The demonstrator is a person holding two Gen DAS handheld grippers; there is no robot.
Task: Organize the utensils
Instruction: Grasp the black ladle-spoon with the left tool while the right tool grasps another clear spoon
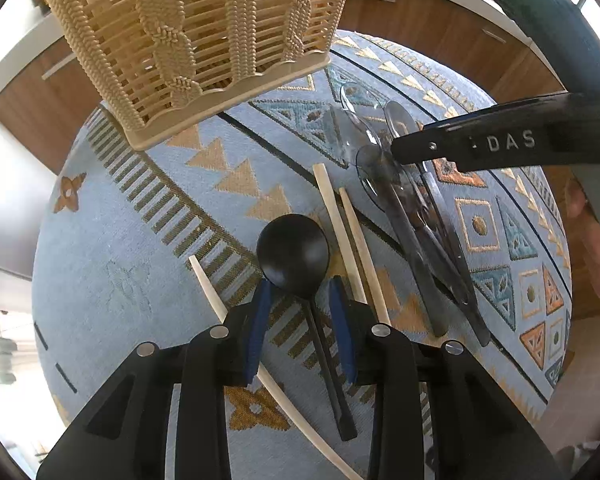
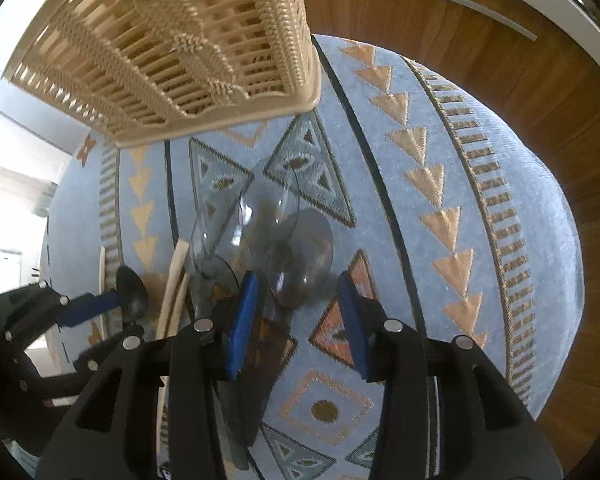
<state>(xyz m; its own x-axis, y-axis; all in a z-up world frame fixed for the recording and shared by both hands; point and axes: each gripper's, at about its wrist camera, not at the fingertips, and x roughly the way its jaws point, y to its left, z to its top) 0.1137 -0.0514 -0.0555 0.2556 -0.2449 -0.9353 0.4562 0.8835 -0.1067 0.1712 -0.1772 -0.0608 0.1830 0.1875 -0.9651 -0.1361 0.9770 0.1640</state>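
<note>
A black spoon [image 1: 296,256] lies on the patterned blue cloth. My left gripper [image 1: 302,292] is open, its blue pads on either side of the spoon's neck. Pale chopsticks [image 1: 340,224] lie beside it, one more [image 1: 216,292] to the left. Several clear plastic spoons [image 1: 404,200] lie in a pile to the right. My right gripper [image 2: 300,292] is open over their bowls [image 2: 300,248]; it also shows in the left wrist view [image 1: 400,148]. A beige slatted utensil basket [image 1: 196,40] stands at the back, also in the right wrist view [image 2: 172,48].
The cloth-covered table [image 1: 112,240] is round; its edge drops to wooden cabinets [image 2: 480,60] behind. The left gripper body [image 2: 40,312] shows at the left of the right wrist view. A hand [image 1: 596,240] is at the right edge.
</note>
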